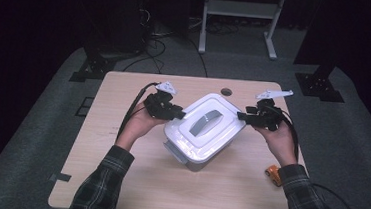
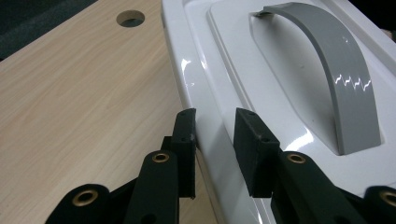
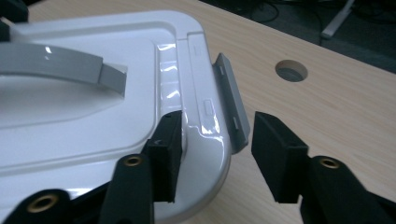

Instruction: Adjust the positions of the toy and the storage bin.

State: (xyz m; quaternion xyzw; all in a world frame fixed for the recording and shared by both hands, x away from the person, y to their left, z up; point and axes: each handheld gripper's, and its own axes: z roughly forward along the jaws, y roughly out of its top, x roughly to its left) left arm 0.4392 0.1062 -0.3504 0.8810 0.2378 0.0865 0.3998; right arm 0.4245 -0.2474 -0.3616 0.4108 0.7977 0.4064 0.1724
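Two tools flank one white box (image 1: pixel 202 131) that sits near the middle of the bench (image 1: pixel 117 179), turned at an angle to the bench edge. Its lid (image 2: pixel 280 93) is on, with a grey handle (image 1: pixel 207 121) lying across the top.

The left tool (image 1: pixel 176 115) has its jaws parted astride the lid's rim: in the left gripper view one jaw sits outside the edge, touching or nearly touching it, and the other rests over the lid's top, so it straddles the rim without squeezing it. The right tool (image 1: pixel 243 116) is spread too. In the right gripper view one jaw is over the lid's corner, and the other stands clear on the far side of a grey latch (image 3: pixel 231 107) that hangs at the lid's edge.

The step in hand looks like the setting of both tools on opposite sides of the lid, ahead of unlatching or lifting it. The next move calls, I judge, for the right tool to close on the latch and swing it outward while the left tool steadies the rim. Whether a matching latch sits on the left side cannot be told. A small orange toy (image 1: pixel 272 172) lies near the person's right sleeve, well apart from the box.
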